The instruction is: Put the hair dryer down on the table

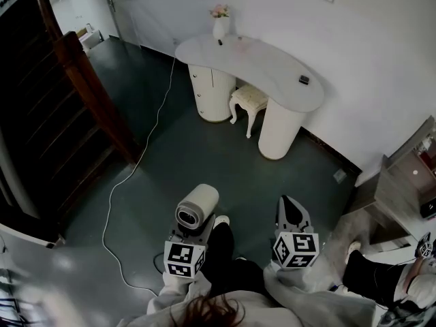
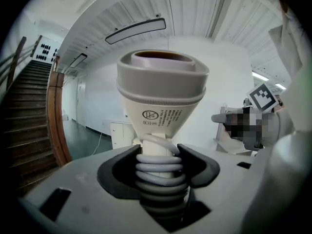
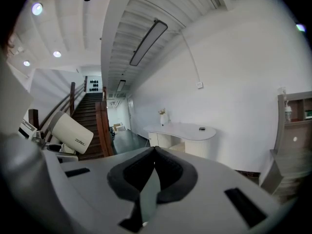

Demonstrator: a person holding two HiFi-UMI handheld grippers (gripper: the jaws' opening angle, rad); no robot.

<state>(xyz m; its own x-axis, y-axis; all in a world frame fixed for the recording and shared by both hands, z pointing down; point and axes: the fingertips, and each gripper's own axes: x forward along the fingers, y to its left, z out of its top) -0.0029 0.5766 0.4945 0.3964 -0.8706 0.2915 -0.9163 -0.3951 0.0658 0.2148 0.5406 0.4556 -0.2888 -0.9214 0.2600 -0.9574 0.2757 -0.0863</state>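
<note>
At lower centre the hair dryer [image 1: 197,208] is gripped in the left hand-held gripper [image 1: 193,229]. The right hand-held gripper [image 3: 155,162] is closed, empty. If released before the distant bench [image 1: 272,70], upper centre, is reached, it would be dropped.

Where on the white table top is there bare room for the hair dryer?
The wide middle of the table is bare, between the vase at its far left end and the small dark object near its right end. Busiest is the vase end, where a small dark item lies close by.
</note>
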